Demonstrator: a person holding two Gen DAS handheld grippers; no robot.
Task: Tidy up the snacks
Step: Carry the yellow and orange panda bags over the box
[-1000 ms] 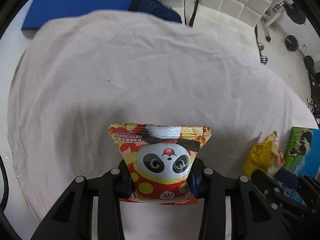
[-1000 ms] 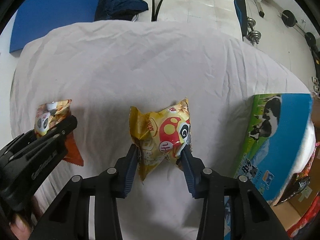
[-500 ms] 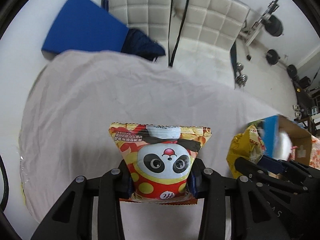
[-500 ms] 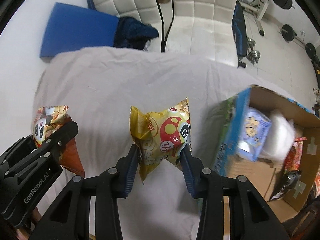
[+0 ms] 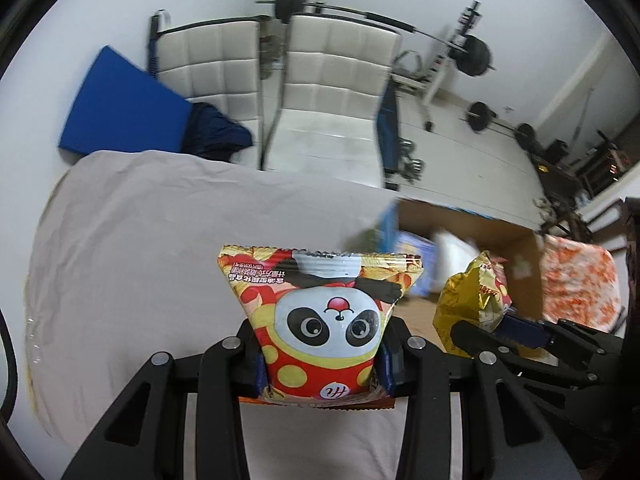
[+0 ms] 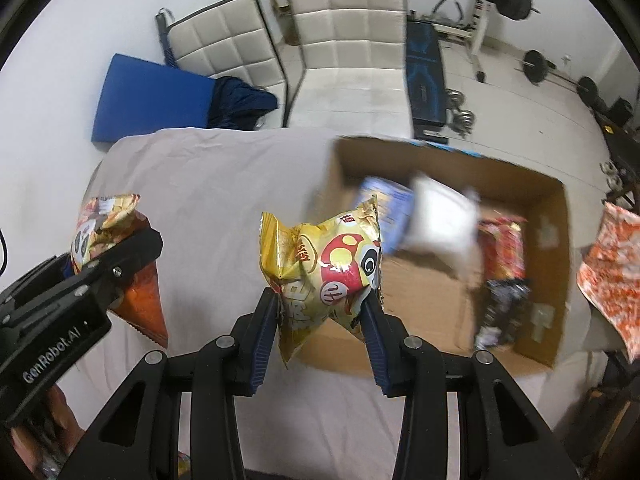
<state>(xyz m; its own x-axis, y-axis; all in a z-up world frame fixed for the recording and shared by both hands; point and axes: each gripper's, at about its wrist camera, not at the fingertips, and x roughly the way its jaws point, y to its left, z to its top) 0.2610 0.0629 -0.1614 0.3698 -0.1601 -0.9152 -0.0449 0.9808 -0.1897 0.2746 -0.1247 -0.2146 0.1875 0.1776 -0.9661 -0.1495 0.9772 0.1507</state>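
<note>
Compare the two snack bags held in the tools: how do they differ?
The left bag is red and flat, its panda face square to the camera; the right bag is yellow, crumpled and twisted sideways. The left bag hangs over the cloth, the right bag before the box. Both show pandas and are clamped.

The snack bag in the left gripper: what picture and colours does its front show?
A black-and-white panda face on the red, yellow-spotted snack bag; clearest in the left wrist view.

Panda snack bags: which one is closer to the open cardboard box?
The crumpled yellow panda snack bag in the right gripper, overlapping the brown cardboard box rim in view. The red-and-yellow panda snack bag, in the left gripper, is over the white tablecloth.
</note>
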